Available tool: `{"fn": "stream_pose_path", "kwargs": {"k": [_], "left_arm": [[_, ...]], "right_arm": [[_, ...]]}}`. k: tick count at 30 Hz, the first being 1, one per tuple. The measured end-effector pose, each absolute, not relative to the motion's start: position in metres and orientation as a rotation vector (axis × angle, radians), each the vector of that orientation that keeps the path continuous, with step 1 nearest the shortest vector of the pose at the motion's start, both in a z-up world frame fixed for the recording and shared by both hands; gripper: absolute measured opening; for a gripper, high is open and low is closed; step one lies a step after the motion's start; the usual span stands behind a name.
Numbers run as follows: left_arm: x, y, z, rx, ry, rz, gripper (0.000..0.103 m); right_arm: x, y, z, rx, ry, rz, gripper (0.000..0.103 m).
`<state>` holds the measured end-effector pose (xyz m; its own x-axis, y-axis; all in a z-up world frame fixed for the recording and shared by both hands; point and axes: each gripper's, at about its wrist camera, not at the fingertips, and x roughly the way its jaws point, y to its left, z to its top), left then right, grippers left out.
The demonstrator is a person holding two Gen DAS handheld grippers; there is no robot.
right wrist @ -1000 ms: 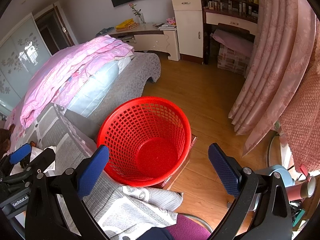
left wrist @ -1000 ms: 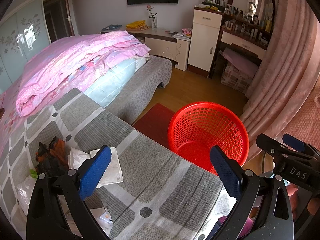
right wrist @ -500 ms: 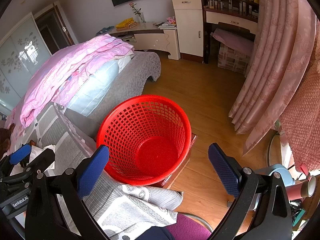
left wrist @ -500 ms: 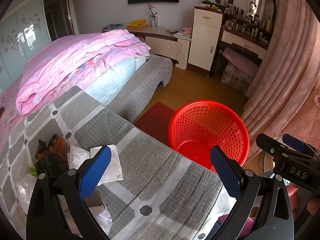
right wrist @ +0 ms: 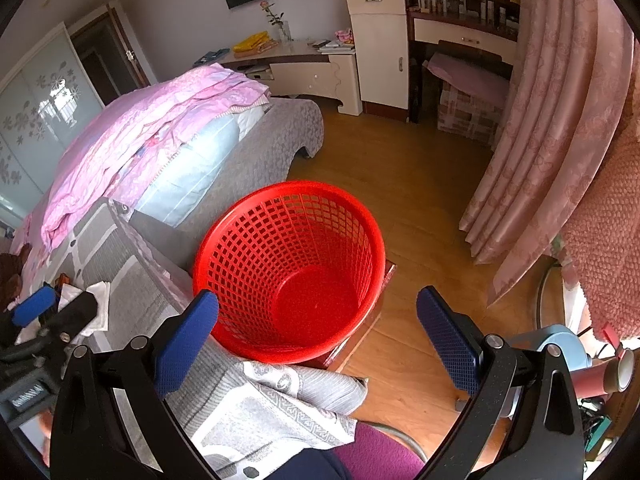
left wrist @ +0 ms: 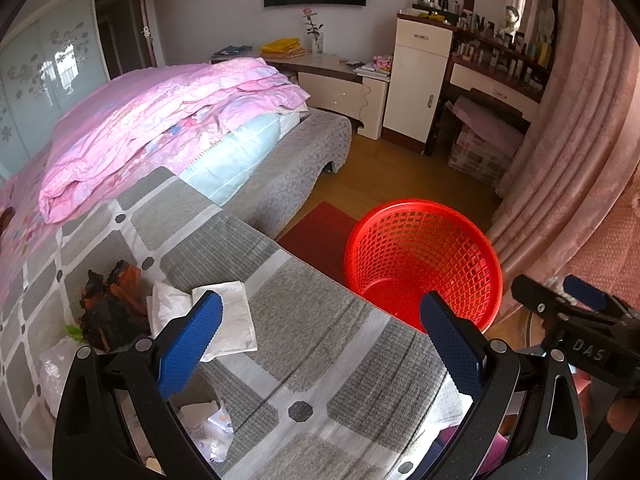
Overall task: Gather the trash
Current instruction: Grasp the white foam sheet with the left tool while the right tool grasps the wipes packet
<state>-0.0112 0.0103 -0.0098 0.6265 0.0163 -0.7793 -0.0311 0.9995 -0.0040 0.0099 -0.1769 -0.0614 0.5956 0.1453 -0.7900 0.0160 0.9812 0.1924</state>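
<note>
An empty red mesh basket (left wrist: 424,256) (right wrist: 292,264) stands on the floor beside the bed's corner. Trash lies on the grey checked bedspread (left wrist: 320,344): a white folded tissue (left wrist: 232,320), a crumpled white tissue (left wrist: 168,310), a dark orange-black wrapper (left wrist: 112,300), clear plastic (left wrist: 54,368) and a small printed packet (left wrist: 212,428). My left gripper (left wrist: 320,344) hovers open over the bedspread, its left pad just above the folded tissue. My right gripper (right wrist: 316,344) hangs open over the basket's near rim, holding nothing.
A pink quilt (left wrist: 160,120) is heaped on the bed. Wooden floor (right wrist: 400,184), a red mat (left wrist: 320,232), pink curtains (right wrist: 552,120), a white cabinet (left wrist: 416,80) and a dressing table surround the basket. A purple seat (right wrist: 376,448) is below.
The left wrist view has drifted slightly, so the tissues and basket sit a little higher and to the right in frame. Both grippers stay open and empty.
</note>
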Motion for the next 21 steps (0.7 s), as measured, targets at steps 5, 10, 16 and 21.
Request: {"fn": "stream_pose_path", "kwargs": {"k": [5, 10, 16, 21], "left_arm": [[-0.02, 0.022, 0.0, -0.049, 0.893, 0.044, 0.095], [-0.034, 0.039, 0.016, -0.072, 0.873, 0.081, 0.095], [-0.054, 0.067, 0.035, -0.081, 0.856, 0.142, 0.095], [-0.073, 0.106, 0.051, -0.107, 0.842, 0.195, 0.095]], "right_arm": [[0.009, -0.168, -0.064, 0.173, 0.943, 0.101, 0.096], [0.007, -0.151, -0.064, 0.154, 0.951, 0.148, 0.096], [0.003, -0.126, -0.07, 0.122, 0.98, 0.218, 0.096], [0.0, -0.107, -0.068, 0.1, 0.984, 0.29, 0.096]]}}
